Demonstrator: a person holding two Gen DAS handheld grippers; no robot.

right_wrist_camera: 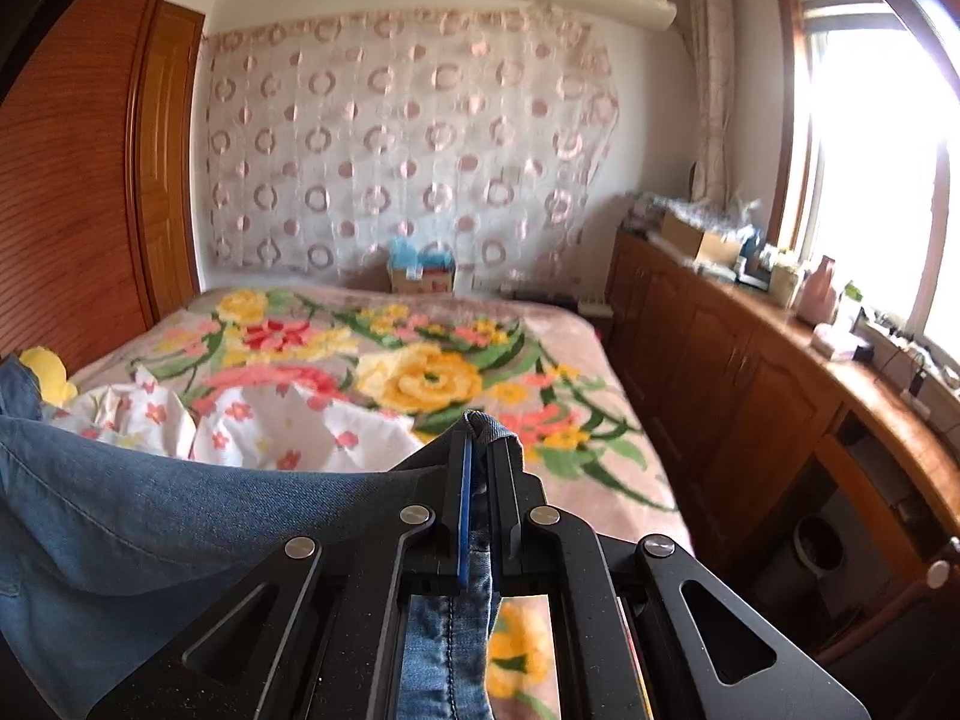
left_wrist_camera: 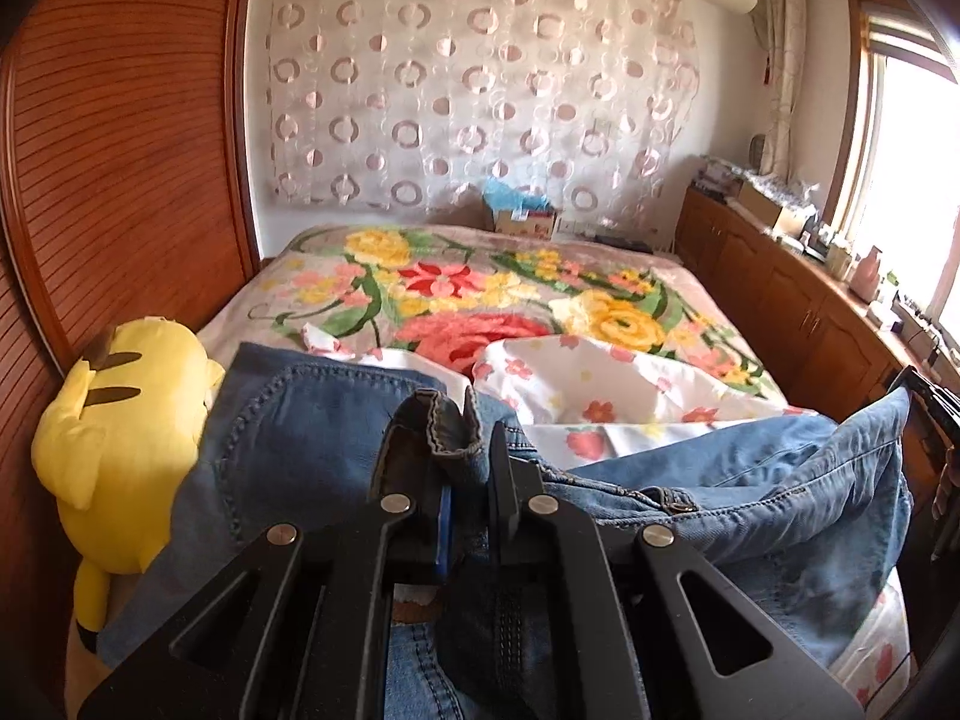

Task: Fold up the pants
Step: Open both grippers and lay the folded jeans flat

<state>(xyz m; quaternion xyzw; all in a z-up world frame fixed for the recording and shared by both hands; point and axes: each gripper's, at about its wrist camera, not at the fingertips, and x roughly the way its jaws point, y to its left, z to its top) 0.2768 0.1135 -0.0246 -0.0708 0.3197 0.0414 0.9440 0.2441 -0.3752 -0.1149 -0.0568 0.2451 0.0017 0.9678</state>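
- The left gripper point(left_wrist_camera: 459, 450) is pinching a bunched edge of the jeans point(left_wrist_camera: 750, 480); the right gripper point(right_wrist_camera: 483, 450) is nipping another edge.
- Both are holding the jeans raised over the bed point(right_wrist_camera: 540, 324), likely to spread them for folding.

Both views are taken from low over the near end of a bed covered by a pink floral plush blanket point(left_wrist_camera: 480, 282), facing the far wall hung with a sheer ring-patterned curtain point(right_wrist_camera: 396, 150). Blue denim jeans point(left_wrist_camera: 288, 432) are seen very close up in each. The left view is set beside a yellow plush toy point(left_wrist_camera: 120, 402); the right view sits nearer the brown wooden cabinets point(right_wrist_camera: 738, 384). Bed, curtain and cabinets are shared.
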